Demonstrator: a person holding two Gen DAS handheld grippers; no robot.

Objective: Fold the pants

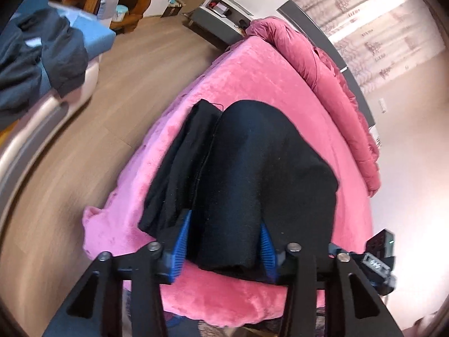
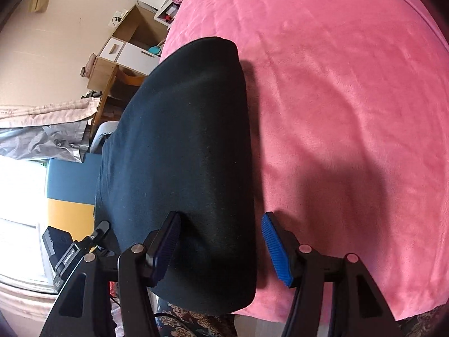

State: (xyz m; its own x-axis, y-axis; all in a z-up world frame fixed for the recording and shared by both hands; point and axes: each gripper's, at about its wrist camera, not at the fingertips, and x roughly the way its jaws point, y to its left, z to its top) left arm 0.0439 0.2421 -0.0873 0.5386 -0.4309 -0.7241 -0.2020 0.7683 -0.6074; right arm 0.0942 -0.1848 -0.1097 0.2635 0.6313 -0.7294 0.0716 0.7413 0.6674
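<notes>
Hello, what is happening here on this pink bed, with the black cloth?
A person is folding black fabric pants on a bed covered by a fluffy pink blanket, using a handheld claw in each hand. The left claw and right claw each straddle the near edge of the pants, blue pads apart, not visibly pinching. The pants already lie doubled over, with a narrower strip showing along one side.

Both of my wrist views are daylit and bowed by fisheye distortion, with dark vignetted corners. Window [image 2: 19, 224] glare bleaches one side of each. A soft shadow falls on the pink bed [image 2: 350, 112]. The floor [image 1: 56, 196] smears with motion blur.
</notes>
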